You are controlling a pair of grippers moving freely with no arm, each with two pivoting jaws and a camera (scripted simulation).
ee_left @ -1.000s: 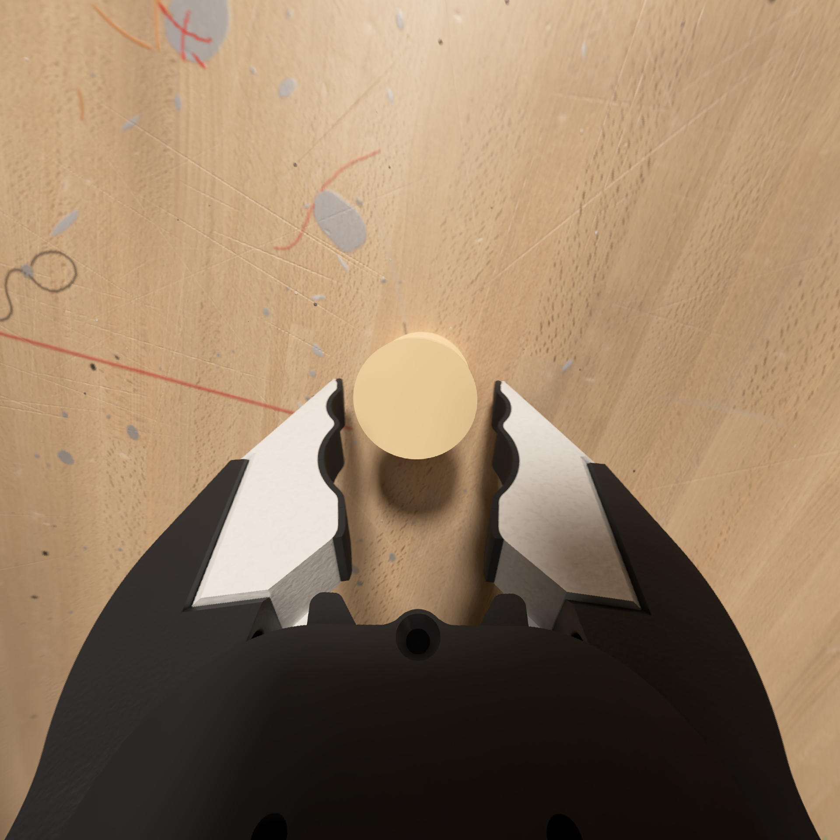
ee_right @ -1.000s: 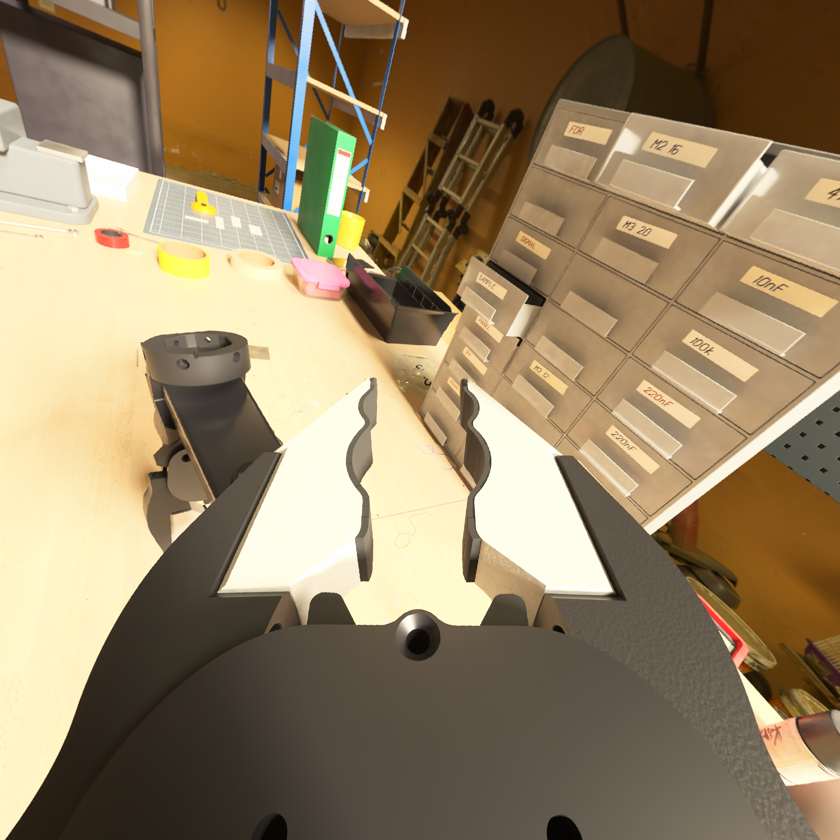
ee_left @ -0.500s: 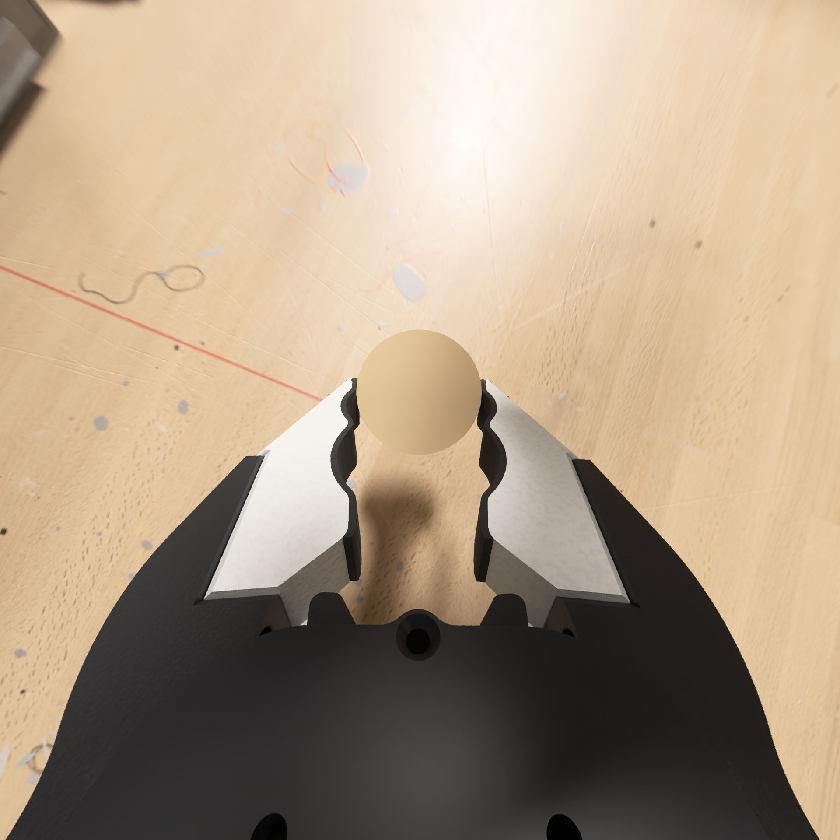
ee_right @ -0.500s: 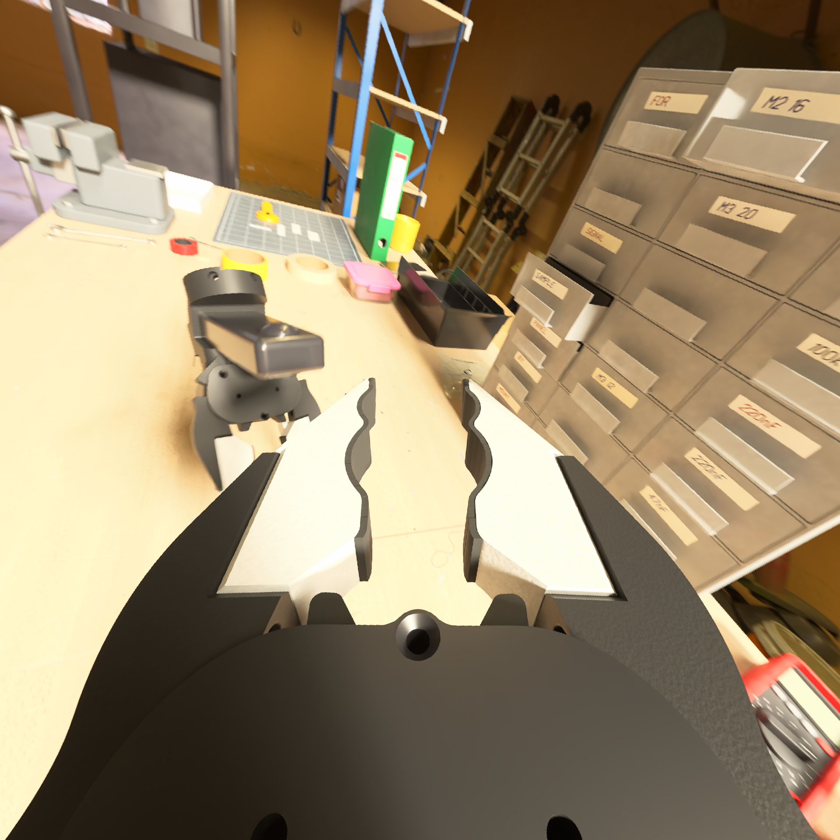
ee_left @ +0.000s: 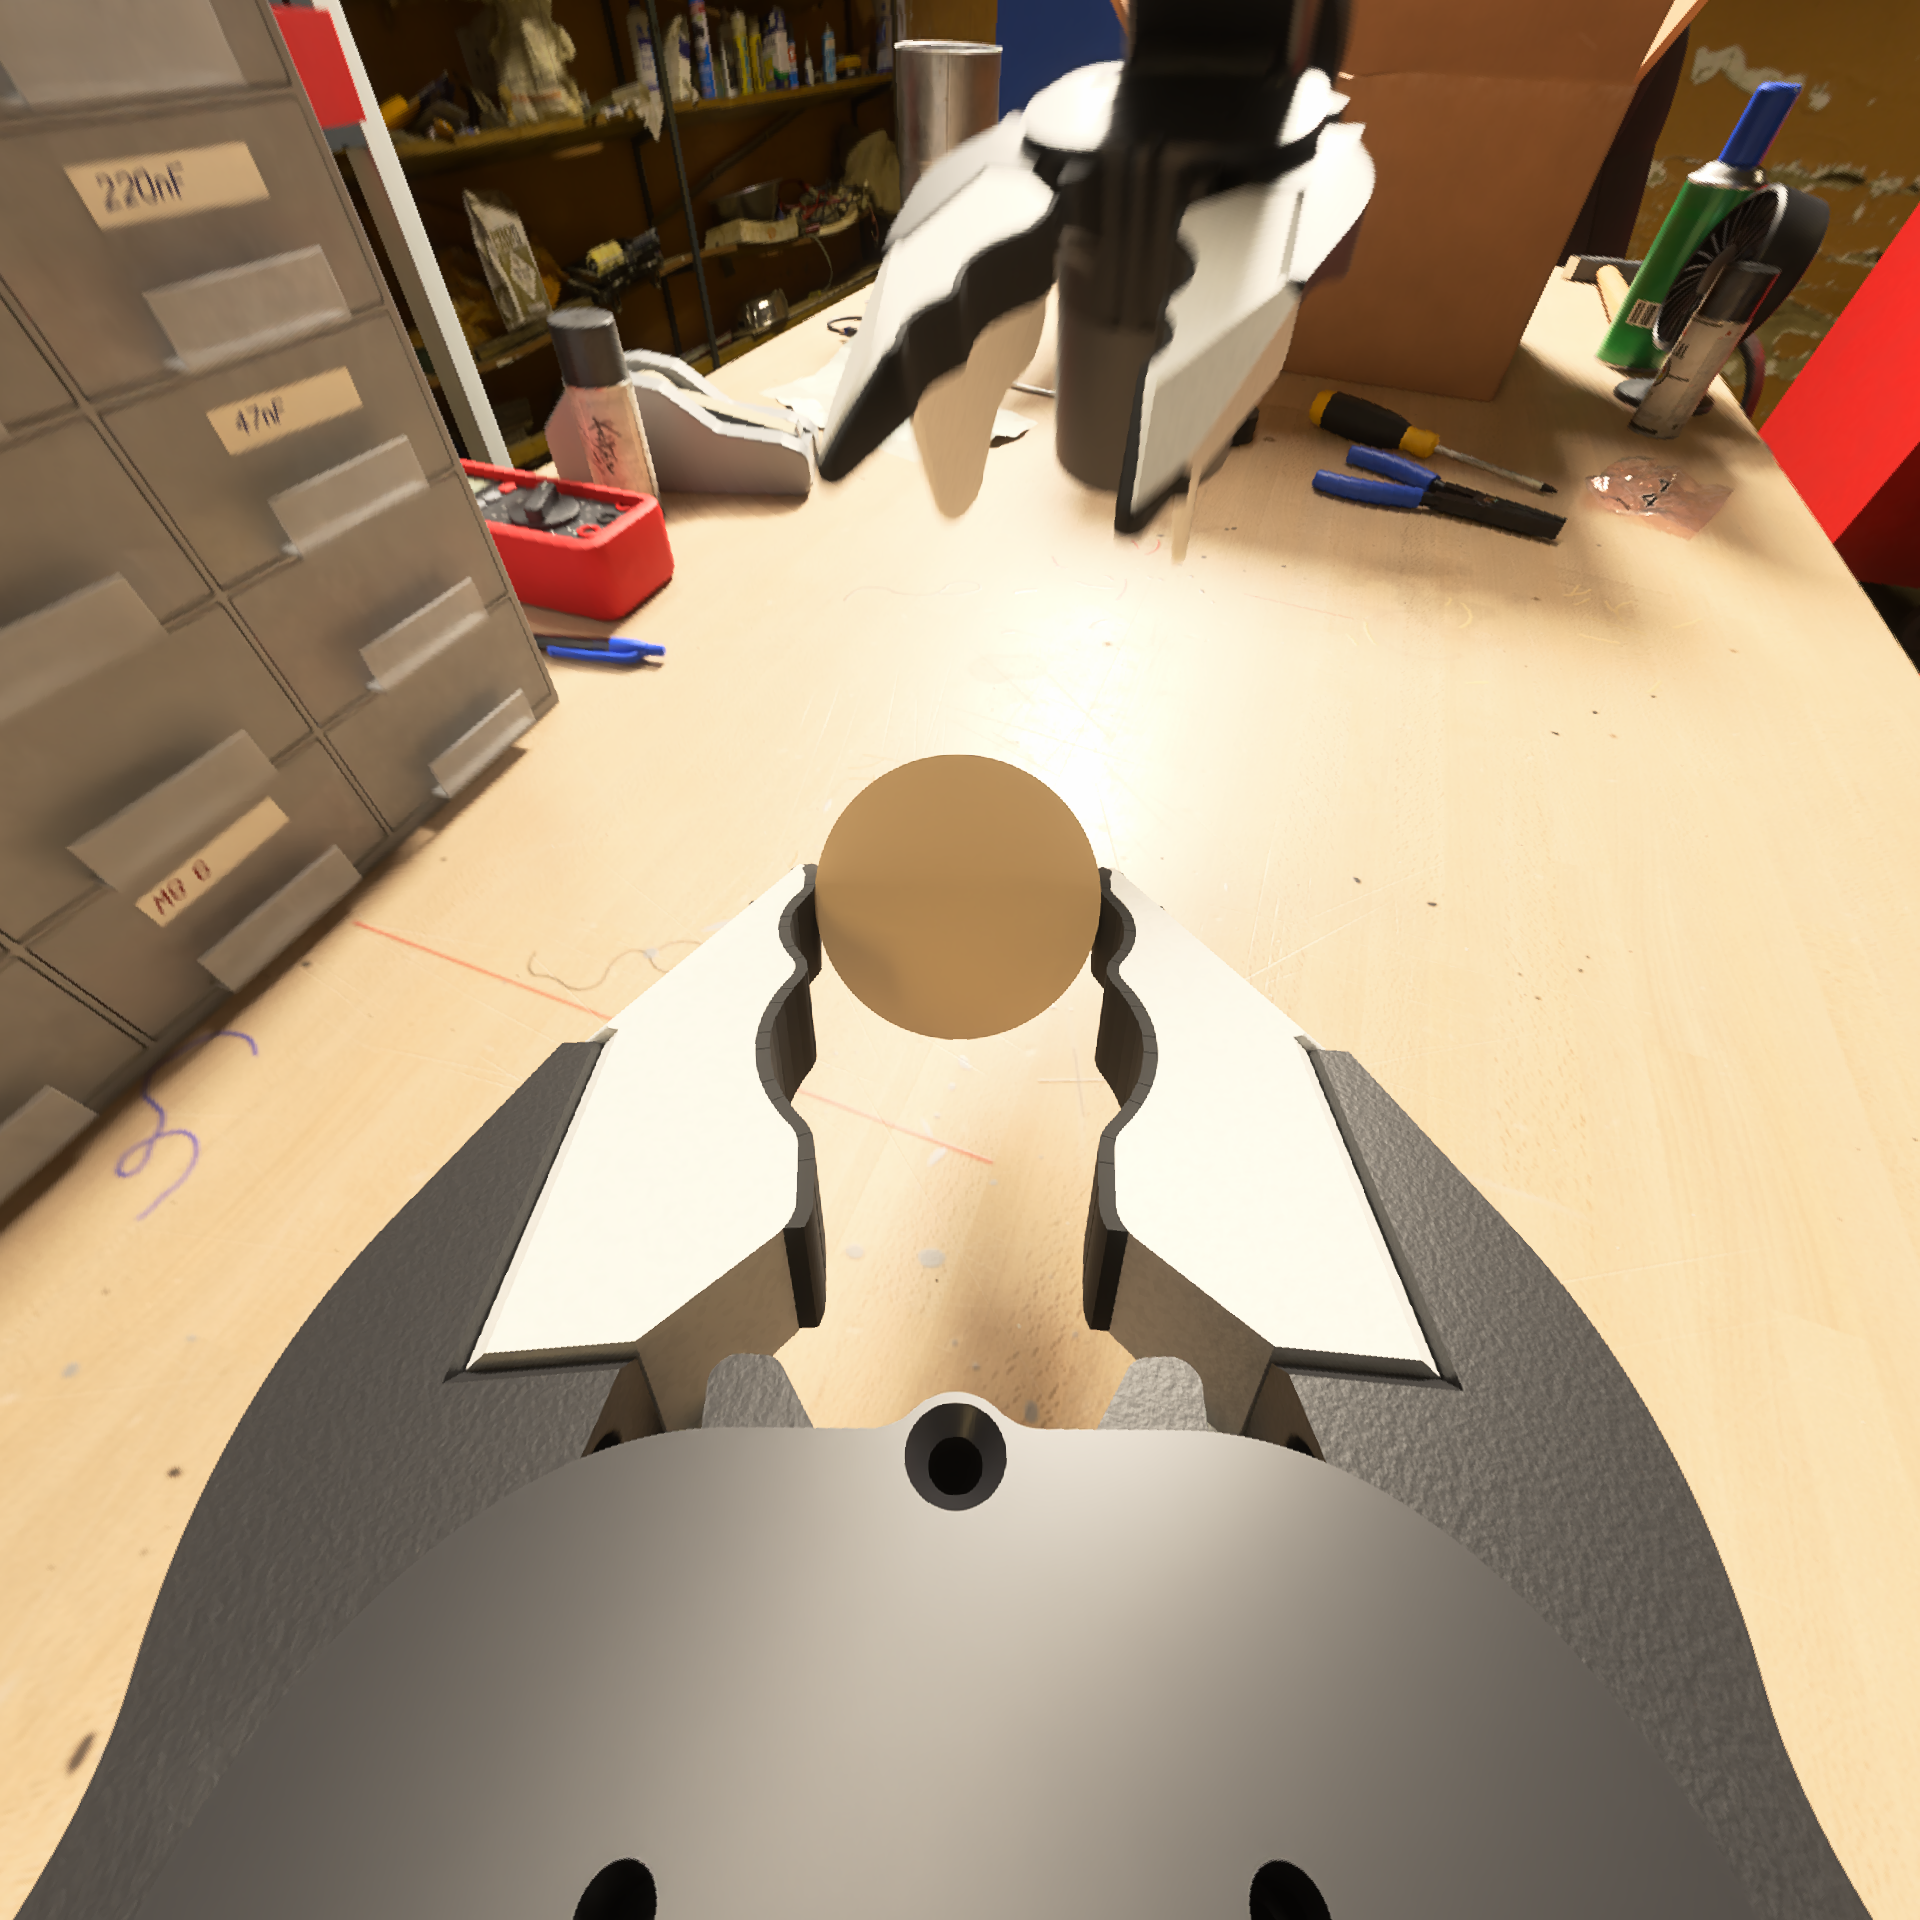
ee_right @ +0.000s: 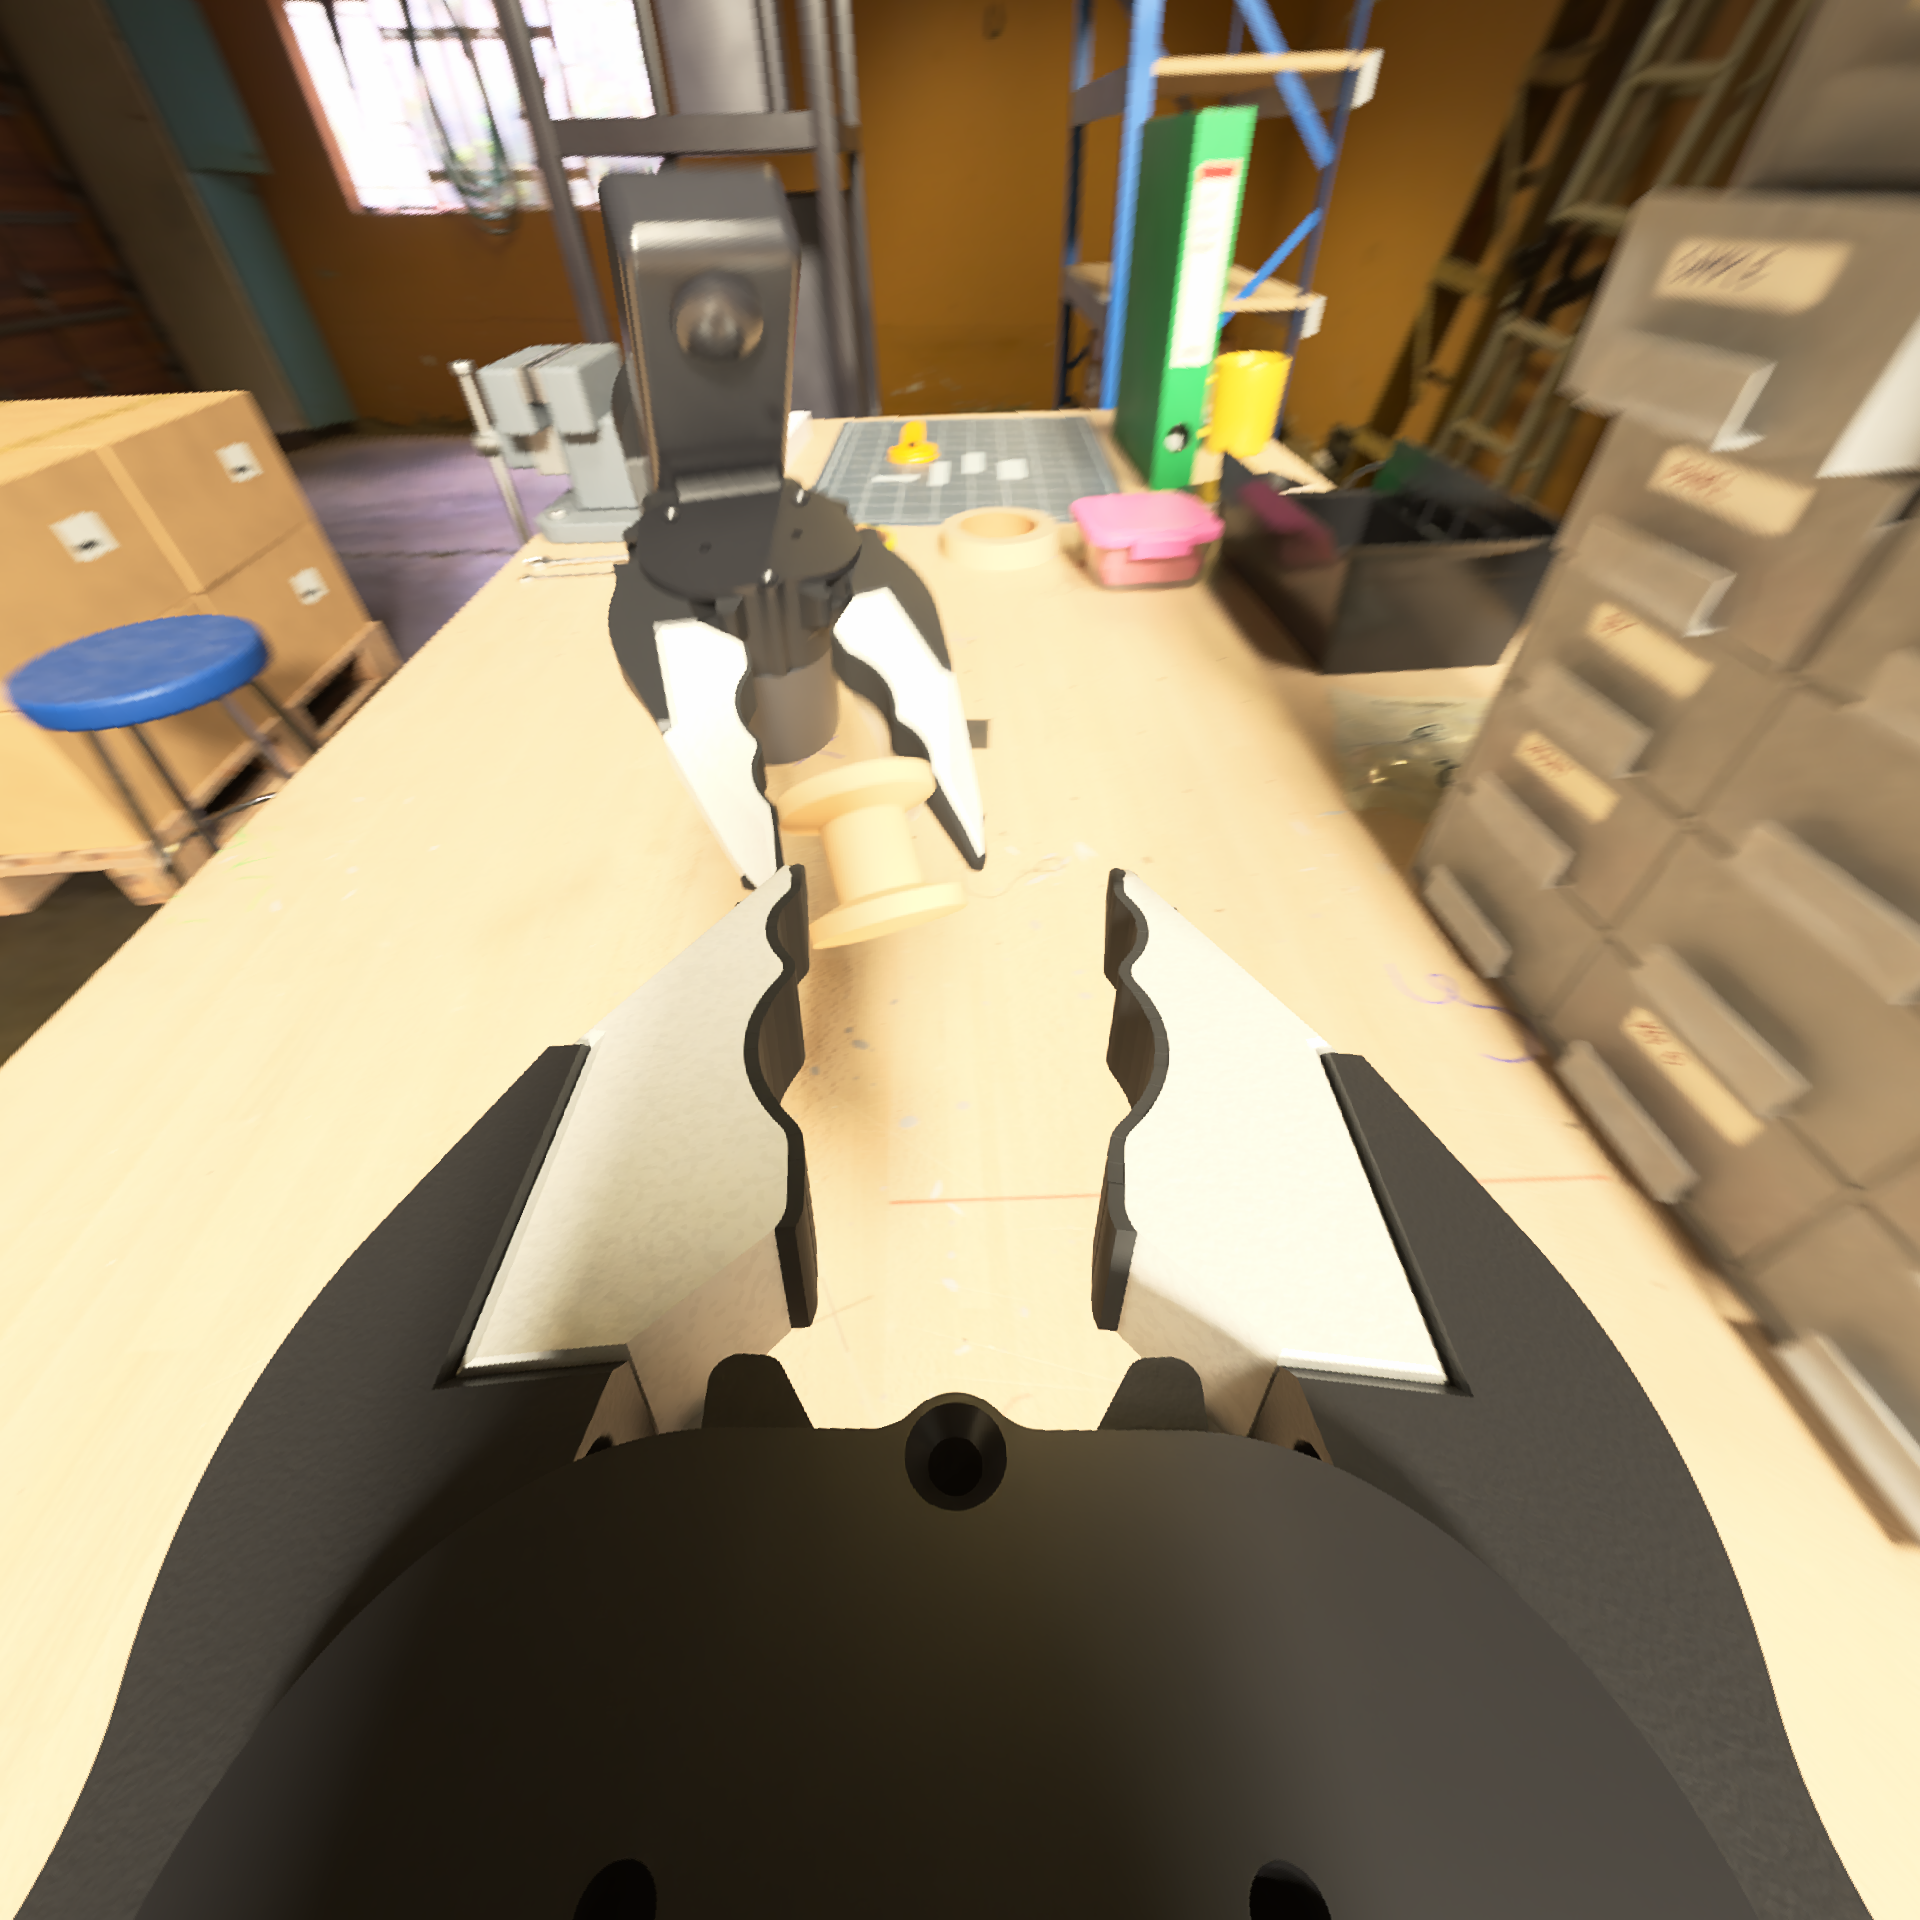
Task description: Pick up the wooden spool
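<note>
Spool (ee_left: 957, 896) status, left wrist view: one wooden spool sits end-on between the fingertips of the left gripper (ee_left: 957, 914), which is clamped on it, both notched pads touching its round flange. It appears clear of the workbench (ee_left: 1455, 935), so the pick-up is judged essentially done; only holding or carrying the part remains. Further off, the right gripper (ee_left: 1049, 416) appears blurred above the bench. Also counted here: one red case (ee_left: 582, 540), one drawer cabinet (ee_left: 208, 582), one screwdriver (ee_left: 1392, 428), one cardboard box (ee_left: 1475, 208). Right wrist view: the right gripper (ee_right: 956, 904) is empty, its jaws spread apart with bare bench between them. Ahead, the left gripper (ee_right: 862, 831) points downward with the spool (ee_right: 868, 842) pinched at its upper flange, the axis tilted and the lower flange hanging free above the workbench (ee_right: 312, 1039). Counted here: one spool, two grippers, one blue stool (ee_right: 140, 670), one green binder (ee_right: 1184, 291), one pink container (ee_right: 1143, 535), one tape roll (ee_right: 1000, 535), one vise (ee_right: 561, 436).
</note>
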